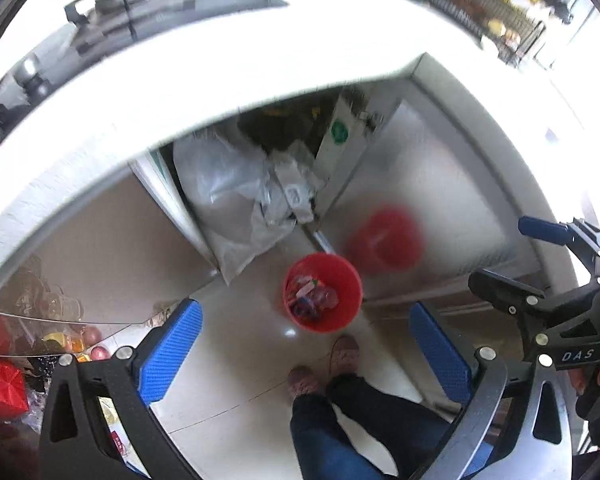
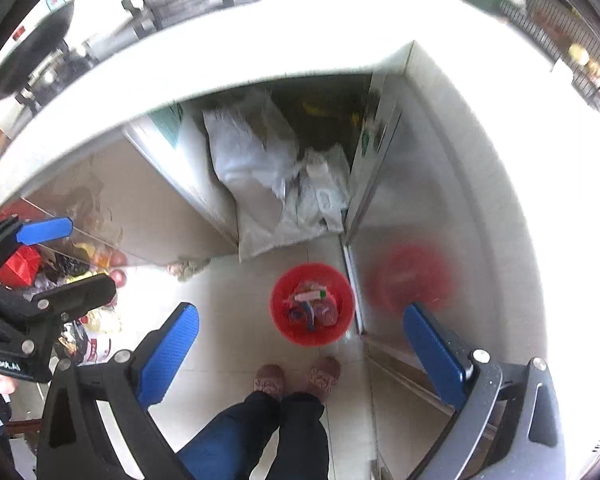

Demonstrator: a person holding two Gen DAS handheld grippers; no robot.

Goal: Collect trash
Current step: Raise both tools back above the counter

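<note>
A round red plastic bin (image 1: 322, 292) stands upright on the pale tiled floor, just beside the shiny cabinet door at its three o'clock. Inside lies the trash (image 1: 311, 295): crumpled clear wrappers, pink and blue scraps, a white stick with a green tip.

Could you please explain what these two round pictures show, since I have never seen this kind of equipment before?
There is no robot here: a person standing in a kitchen holds a two-finger tool in each hand. Each tool carries a wide-angle camera looking along its blue-padded fingers, hence the round, bent pictures. One picture is from the left gripper, the other from the right gripper; each also shows the other tool at its edge. Both point down at the pale tiled floor, where a red bin holding trash stands just ahead of the person's slippers. Behind it, white plastic bags sit under the white counter. Both grippers are open and hold nothing.
</note>
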